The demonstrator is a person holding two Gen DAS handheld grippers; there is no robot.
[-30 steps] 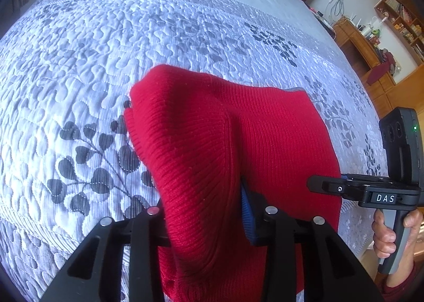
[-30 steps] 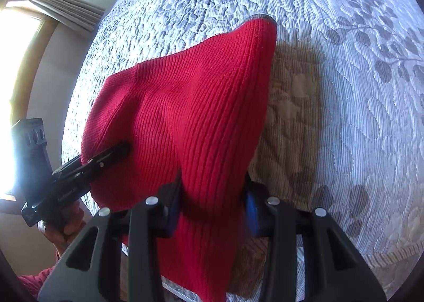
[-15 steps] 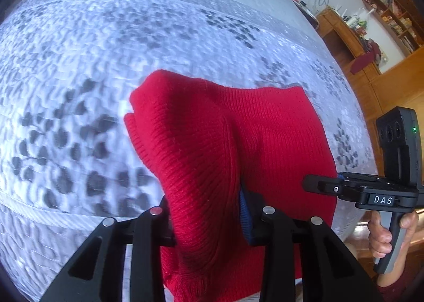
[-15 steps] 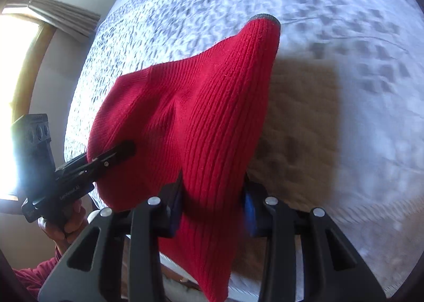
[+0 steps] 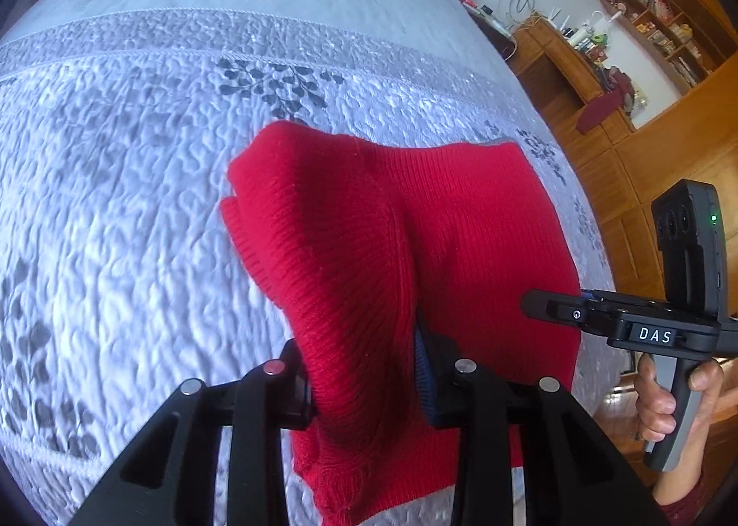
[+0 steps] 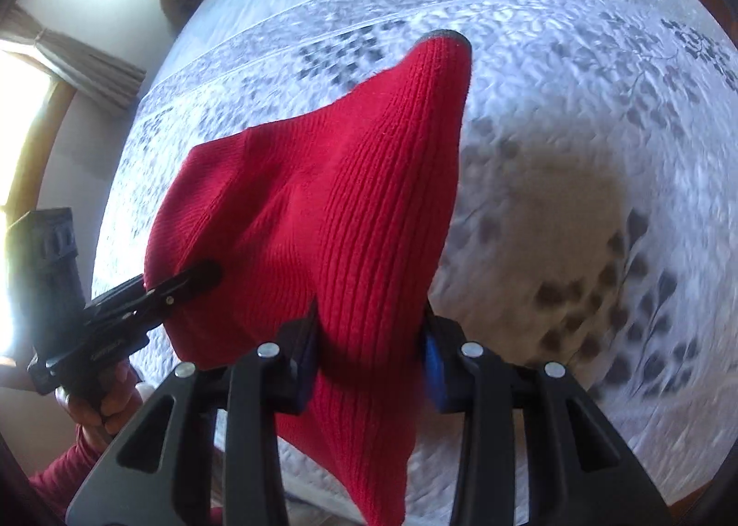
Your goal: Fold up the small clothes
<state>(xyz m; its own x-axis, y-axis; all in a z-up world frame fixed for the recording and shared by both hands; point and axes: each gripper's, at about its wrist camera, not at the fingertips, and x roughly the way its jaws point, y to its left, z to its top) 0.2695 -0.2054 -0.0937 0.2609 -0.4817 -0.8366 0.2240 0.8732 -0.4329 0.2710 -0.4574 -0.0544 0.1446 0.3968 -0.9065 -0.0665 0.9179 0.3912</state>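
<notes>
Right now your left tongs (image 5: pixel 364 380) and right tongs (image 6: pixel 369 369) are each clamped on a bunched fold of the red knit garment (image 5: pixel 415 226), which hangs between them above the quilted bed (image 5: pixel 115 203). It looks soft, light and stretchy, so hold it by the edges. Only the right view shows its grey-trimmed tip (image 6: pixel 445 37) and shadow; the left shows shelves (image 5: pixel 655 18).

Two handheld grippers, both clamped and angled downward

The left gripper (image 5: pixel 364 380) fills the lower centre of its frame, the right gripper (image 6: pixel 369 369) likewise; each pinches red knit (image 5: pixel 461 226), a hand (image 5: pixel 669 401) at the lower-right edge.
</notes>
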